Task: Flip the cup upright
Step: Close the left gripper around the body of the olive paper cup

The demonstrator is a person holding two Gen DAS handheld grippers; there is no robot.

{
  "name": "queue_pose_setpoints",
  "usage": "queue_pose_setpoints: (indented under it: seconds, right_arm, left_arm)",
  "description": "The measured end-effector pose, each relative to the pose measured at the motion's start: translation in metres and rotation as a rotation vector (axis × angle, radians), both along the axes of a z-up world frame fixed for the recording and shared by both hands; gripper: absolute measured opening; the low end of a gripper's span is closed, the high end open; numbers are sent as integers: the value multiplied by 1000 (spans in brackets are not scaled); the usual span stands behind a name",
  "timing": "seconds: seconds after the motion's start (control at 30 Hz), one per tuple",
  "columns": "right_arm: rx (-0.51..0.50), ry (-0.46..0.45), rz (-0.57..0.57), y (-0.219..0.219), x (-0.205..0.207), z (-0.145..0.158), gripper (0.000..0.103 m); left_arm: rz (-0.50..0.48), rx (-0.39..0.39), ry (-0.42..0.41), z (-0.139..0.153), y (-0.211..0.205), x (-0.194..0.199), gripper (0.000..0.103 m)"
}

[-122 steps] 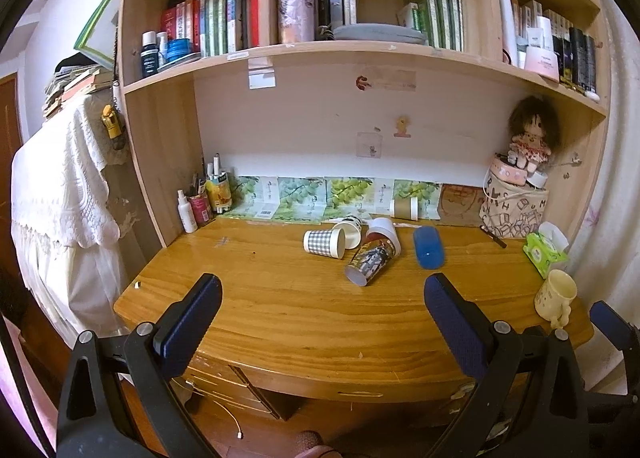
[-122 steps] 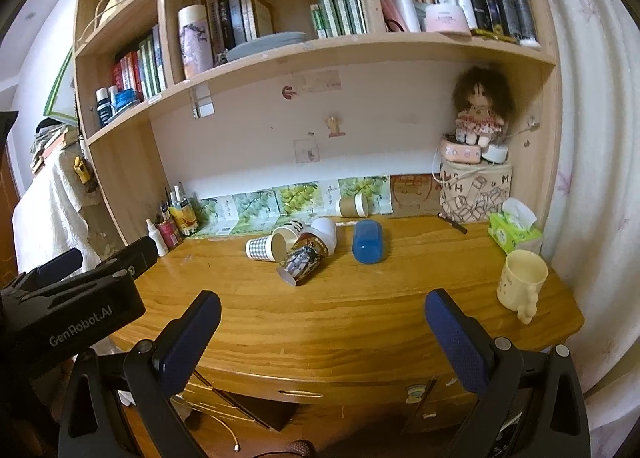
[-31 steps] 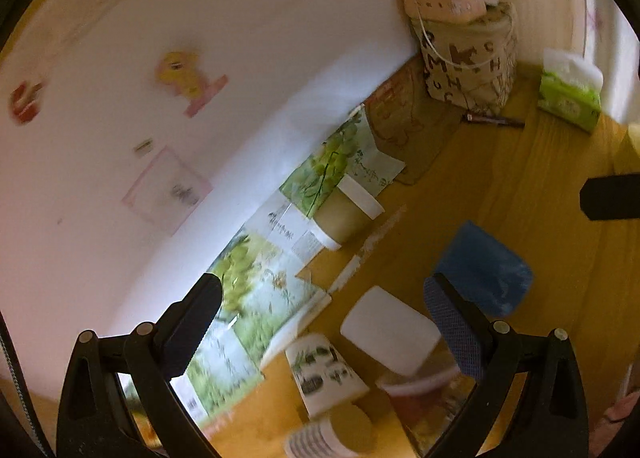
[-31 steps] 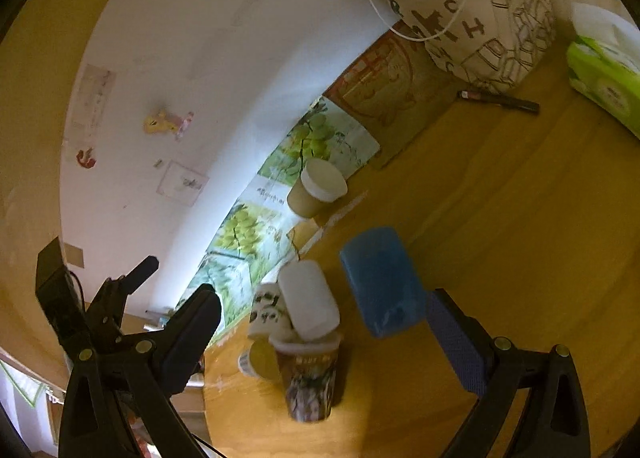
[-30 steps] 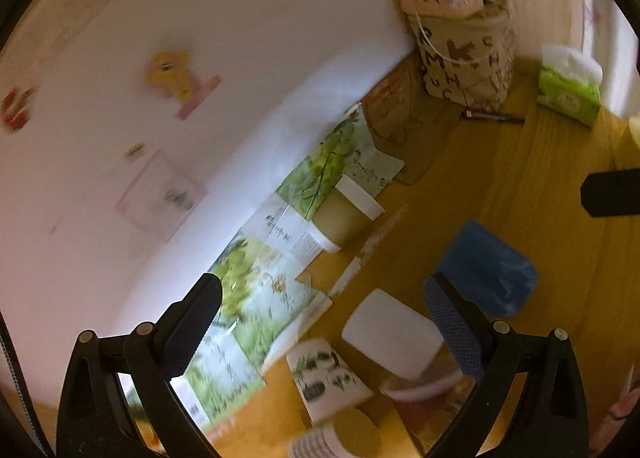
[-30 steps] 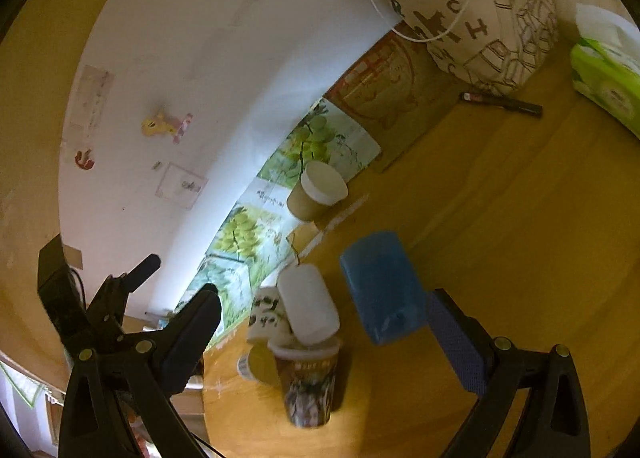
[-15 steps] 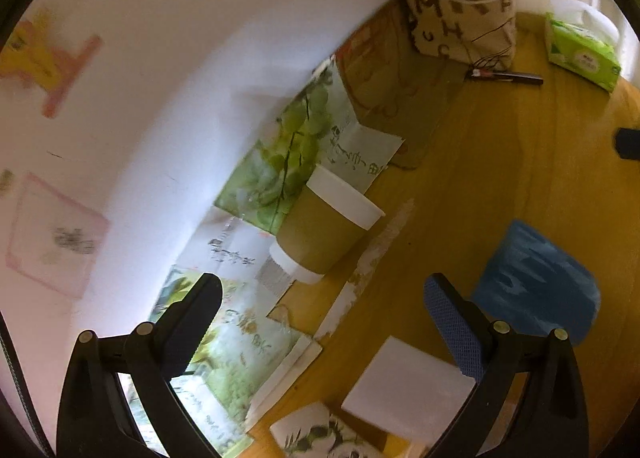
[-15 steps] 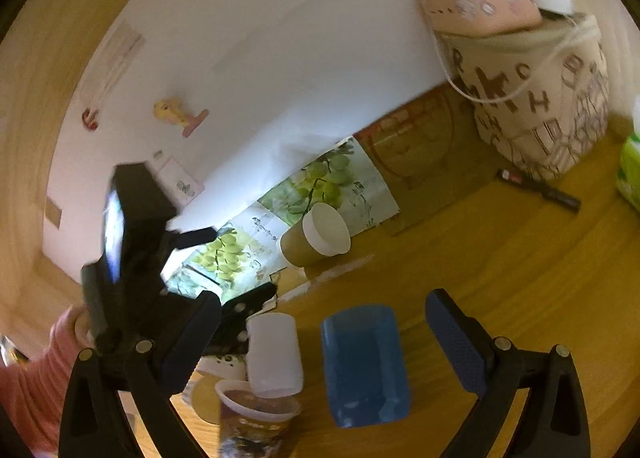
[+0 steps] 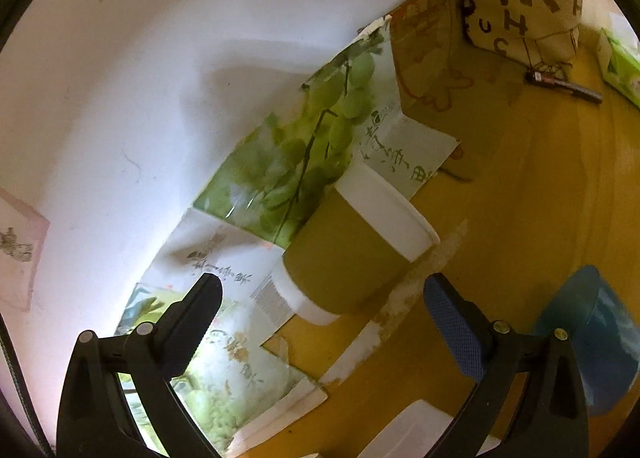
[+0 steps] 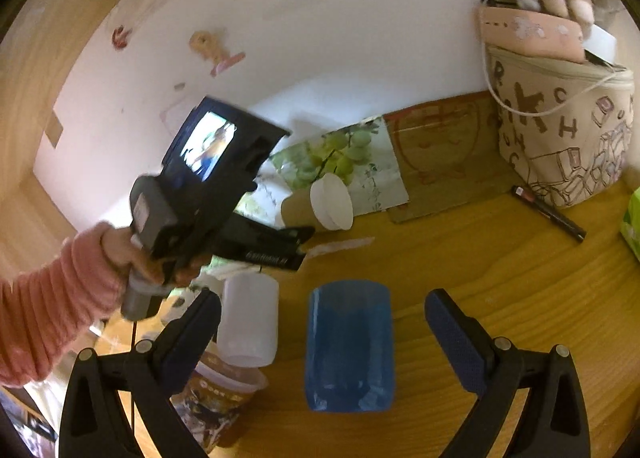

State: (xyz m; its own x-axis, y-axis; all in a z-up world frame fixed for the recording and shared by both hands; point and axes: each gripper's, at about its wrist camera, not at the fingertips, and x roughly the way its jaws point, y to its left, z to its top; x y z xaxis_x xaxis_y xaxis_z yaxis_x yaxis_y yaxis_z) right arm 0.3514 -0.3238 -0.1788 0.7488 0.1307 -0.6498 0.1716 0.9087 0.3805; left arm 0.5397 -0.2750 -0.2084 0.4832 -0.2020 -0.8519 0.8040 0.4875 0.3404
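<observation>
A brown paper cup with a white rim (image 9: 352, 246) lies on its side by the back wall, mouth to the right; it also shows in the right wrist view (image 10: 316, 203). My left gripper (image 9: 322, 304) is open, its fingers on either side of the cup's base end, not touching. A blue plastic cup (image 10: 348, 346) lies on its side on the desk. My right gripper (image 10: 322, 322) is open, just above and around the blue cup. The left gripper's body (image 10: 208, 193) is held in a hand near the brown cup.
A white cup (image 10: 250, 322) and a printed cup (image 10: 224, 398) lie at left. A lettered fabric bag (image 10: 560, 129), a pen (image 10: 548, 217) and a green tissue pack (image 9: 620, 61) sit at right. Leaf-print sheets (image 9: 288, 161) line the wall. The wooden desk (image 10: 480, 258) runs to the right.
My left gripper has moved closer to the brown cup, now framed between its fingers. My right gripper has moved nearer the blue cup.
</observation>
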Motion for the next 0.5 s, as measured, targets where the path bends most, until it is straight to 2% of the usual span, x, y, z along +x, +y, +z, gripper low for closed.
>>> queue_pose_setpoints:
  seconds: [0.2,0.43,0.5]
  right_arm:
    - [-6,19,29,10,1,-6,102]
    - [-11,27,33,13,0,-9,102]
    - [-5,30,27,12,0,-10,102]
  left_arm:
    - [15,-13,22,-7,-4,9,98]
    - [11,-5,23,-21,-8,12,82]
    - [14,-4,11,-23,-9,13,81]
